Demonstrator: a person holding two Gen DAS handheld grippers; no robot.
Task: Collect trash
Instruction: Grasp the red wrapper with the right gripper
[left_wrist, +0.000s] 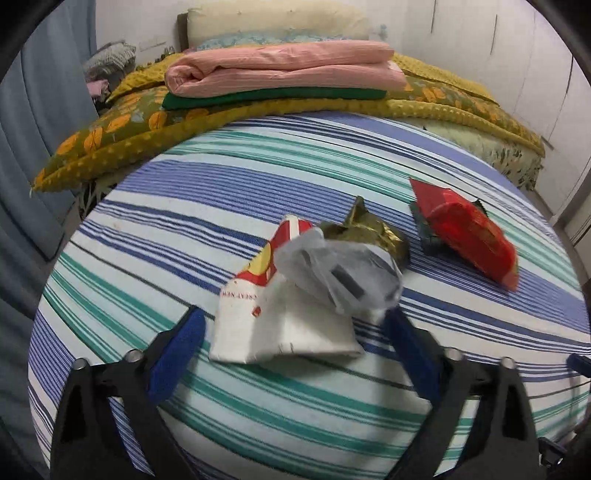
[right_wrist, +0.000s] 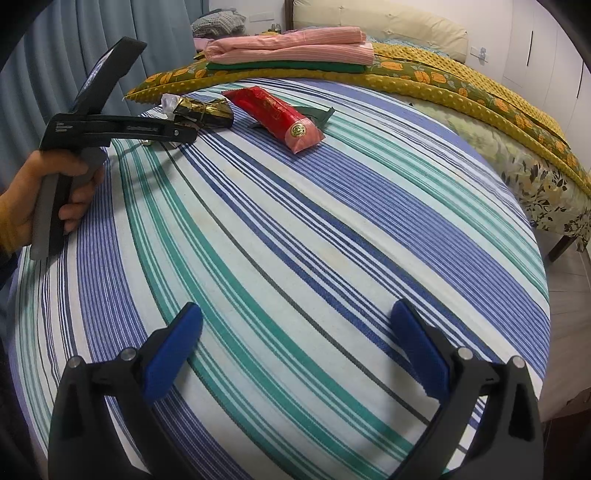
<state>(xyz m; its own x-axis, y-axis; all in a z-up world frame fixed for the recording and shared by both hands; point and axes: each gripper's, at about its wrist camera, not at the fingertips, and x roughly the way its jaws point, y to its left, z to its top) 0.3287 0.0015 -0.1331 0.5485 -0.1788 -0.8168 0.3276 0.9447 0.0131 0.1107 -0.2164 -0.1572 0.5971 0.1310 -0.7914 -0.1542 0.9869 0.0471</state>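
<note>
Trash lies on the striped bed sheet (left_wrist: 184, 206). In the left wrist view a white and red paper packet (left_wrist: 273, 321) lies just in front of my open left gripper (left_wrist: 295, 317), between its blue pads. A crumpled clear plastic bag (left_wrist: 340, 273) rests on the packet. Behind it are a gold and black foil wrapper (left_wrist: 365, 232) and a red wrapper (left_wrist: 461, 229) over a dark green piece. In the right wrist view my right gripper (right_wrist: 295, 314) is open and empty over bare sheet, far from the red wrapper (right_wrist: 273, 110) and foil wrapper (right_wrist: 203, 110). The left gripper's body (right_wrist: 110, 129) shows at the left.
A yellow leaf-print quilt (left_wrist: 122, 133) crosses the bed behind the trash, with folded pink and green cloth (left_wrist: 280, 70) on it. Blue curtains (left_wrist: 37, 110) hang at the left. The bed edge and floor (right_wrist: 569, 295) are at the right.
</note>
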